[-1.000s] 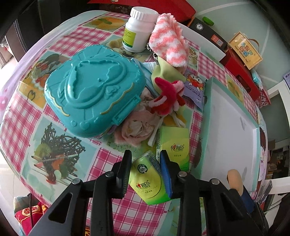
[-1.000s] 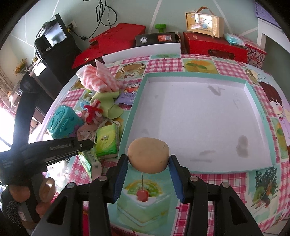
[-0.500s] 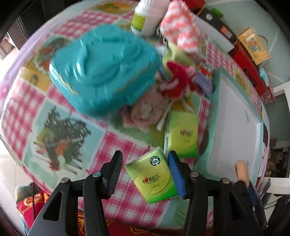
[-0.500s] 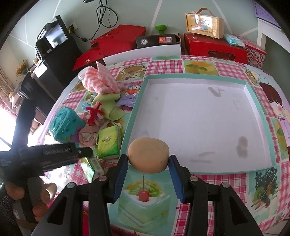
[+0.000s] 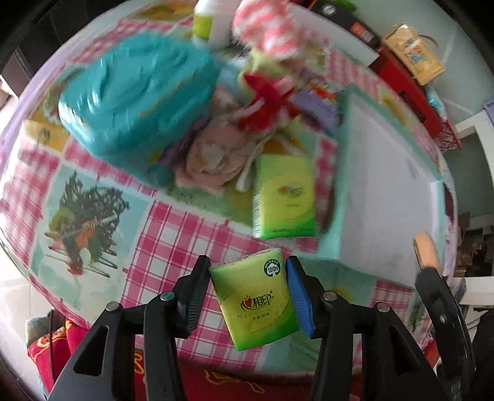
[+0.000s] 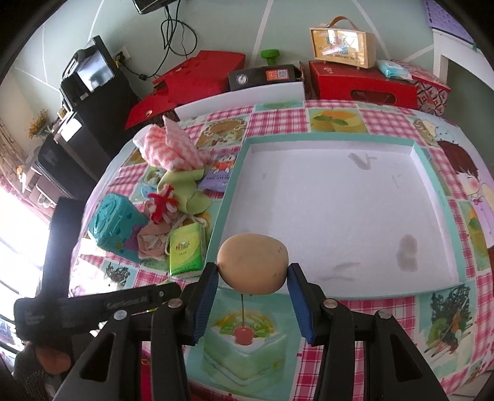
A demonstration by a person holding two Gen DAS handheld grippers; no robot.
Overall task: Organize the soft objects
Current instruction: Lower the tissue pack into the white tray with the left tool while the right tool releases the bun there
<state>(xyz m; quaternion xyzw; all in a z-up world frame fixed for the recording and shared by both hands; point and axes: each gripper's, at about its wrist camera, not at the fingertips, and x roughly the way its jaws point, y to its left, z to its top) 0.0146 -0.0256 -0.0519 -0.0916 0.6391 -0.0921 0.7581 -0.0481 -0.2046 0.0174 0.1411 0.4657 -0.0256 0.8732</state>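
**Two grippers, each with something soft**

The left gripper is grasping a small green pack of tissues. Both pads press on its sides, and the pack hangs tilted above the pink checked tablecloth near the table's edge.

A second green tissue pack lies flat on the cloth a bit farther away, just left of the big white tray with the teal rim. Past it is a messy pile: a crumpled pink cloth bag, a red and white fluffy toy, a pink and white striped fuzzy sock and a teal plastic heart-shaped case. The left view is blurry here.

The right gripper is clenched on a round tan squishy ball. The ball is held above the near rim of the tray. The inside of the tray shows only a few grey smudges.
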